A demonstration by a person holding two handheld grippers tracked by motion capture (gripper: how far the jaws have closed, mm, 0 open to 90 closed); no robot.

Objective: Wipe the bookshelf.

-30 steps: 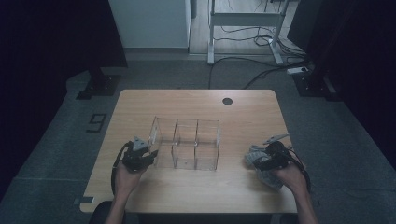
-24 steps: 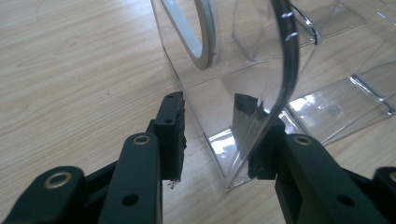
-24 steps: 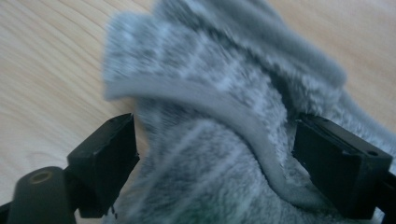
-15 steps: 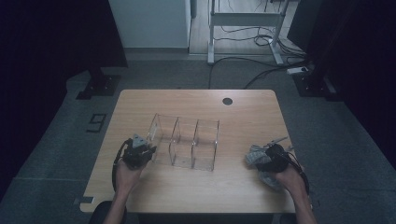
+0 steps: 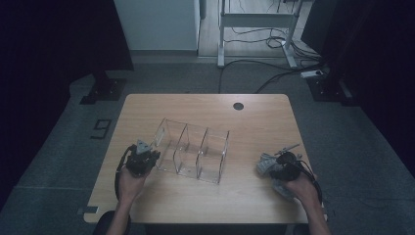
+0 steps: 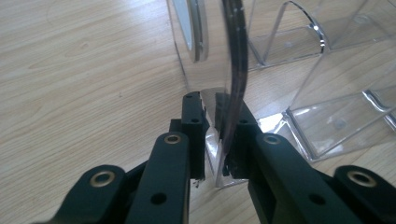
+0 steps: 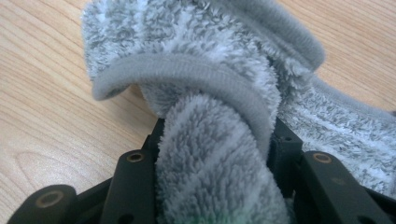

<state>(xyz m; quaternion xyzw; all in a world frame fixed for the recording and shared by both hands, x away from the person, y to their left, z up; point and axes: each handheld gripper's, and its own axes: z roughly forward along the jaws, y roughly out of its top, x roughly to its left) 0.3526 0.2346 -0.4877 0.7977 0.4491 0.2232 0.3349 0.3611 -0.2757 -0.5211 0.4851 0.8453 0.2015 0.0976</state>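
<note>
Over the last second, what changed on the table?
The clear organizer swung, its left end farther from the person, its right end nearer. The left tool has just been closing on its end wall; the right tool has just been closing on the grey cloth. Both hands and the table stayed put.

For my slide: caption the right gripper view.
Right gripper closing on a bunched grey cloth lying on the wooden table.

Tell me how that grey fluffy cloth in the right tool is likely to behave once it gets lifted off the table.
The grey cloth is bunched in folds between the right tool, so it will probably sag and drape rather than hold its shape. Its thick pile looks soft and light, so it should lift easily. The fuzzy surface likely grips well against the black jaws, so slipping seems unlikely.
</note>
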